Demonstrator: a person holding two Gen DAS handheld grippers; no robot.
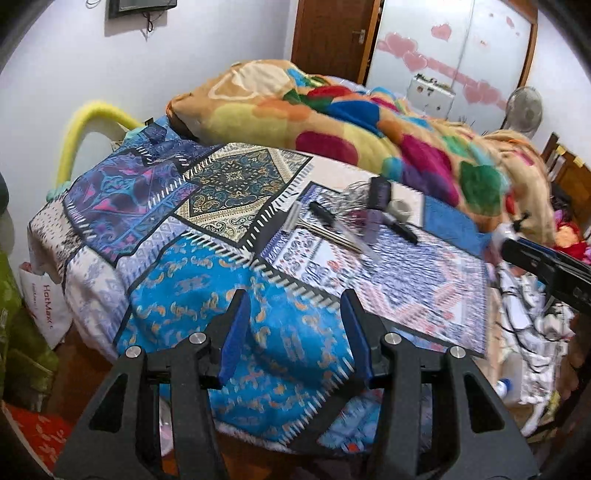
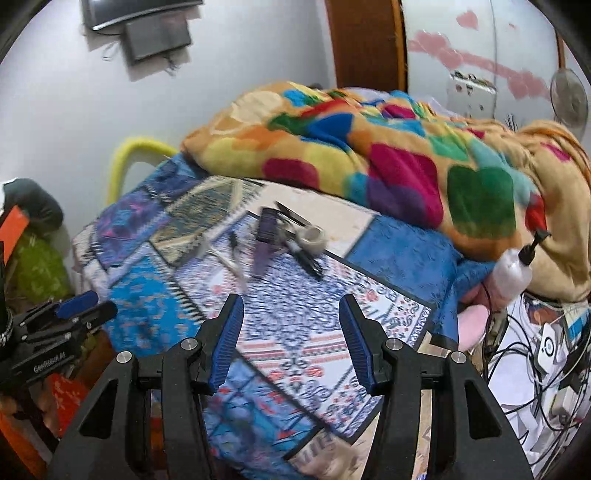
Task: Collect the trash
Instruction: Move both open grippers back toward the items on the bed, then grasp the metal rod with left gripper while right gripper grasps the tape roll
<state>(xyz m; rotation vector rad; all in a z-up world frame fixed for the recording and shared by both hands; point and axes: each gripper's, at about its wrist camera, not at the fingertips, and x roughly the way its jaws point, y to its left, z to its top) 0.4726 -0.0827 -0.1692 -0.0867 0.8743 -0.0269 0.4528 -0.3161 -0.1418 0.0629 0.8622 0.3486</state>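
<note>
Bedroom with pale walls, a brown wooden door (image 1: 332, 33) and a white wardrobe (image 1: 461, 44) stuck with pink hearts at the far end. Bed (image 1: 92, 280) covered by a patchwork sheet (image 1: 229, 184) of blue, teal and white panels; multicoloured fleece blanket (image 1: 332, 122) heaped along the far edge. Yellow curved tube (image 1: 85, 125) at the far left corner of the bed, white shopping bag (image 1: 44, 306) on the floor beside the left edge.

Small litter clustered near the middle of the sheet, toward the far edge: black pen (image 1: 325, 216), black marker (image 1: 400, 227), purple flat piece (image 1: 373, 223), dark comb-like piece (image 1: 380, 190), roll of tape (image 1: 399, 208), thin sticks (image 1: 332, 232). All lying loose, some touching or overlapping, blurred in both views. Clear pump bottle (image 2: 513, 273) tilted at the right edge of the bed against the blanket; tangle of cables and chargers (image 2: 546, 354) below it.

Left gripper (image 1: 295, 332) over the near blue panel, pointing down and forward, jaws about half apart, nothing between the blue pads. Right gripper (image 2: 291, 336) over the white-and-blue panel, jaws likewise about half apart and empty. Litter well ahead of both, untouched. Each gripper visible at the side of the other's view: right one at the right edge of the left view, left one at the left edge of the right view.
</note>
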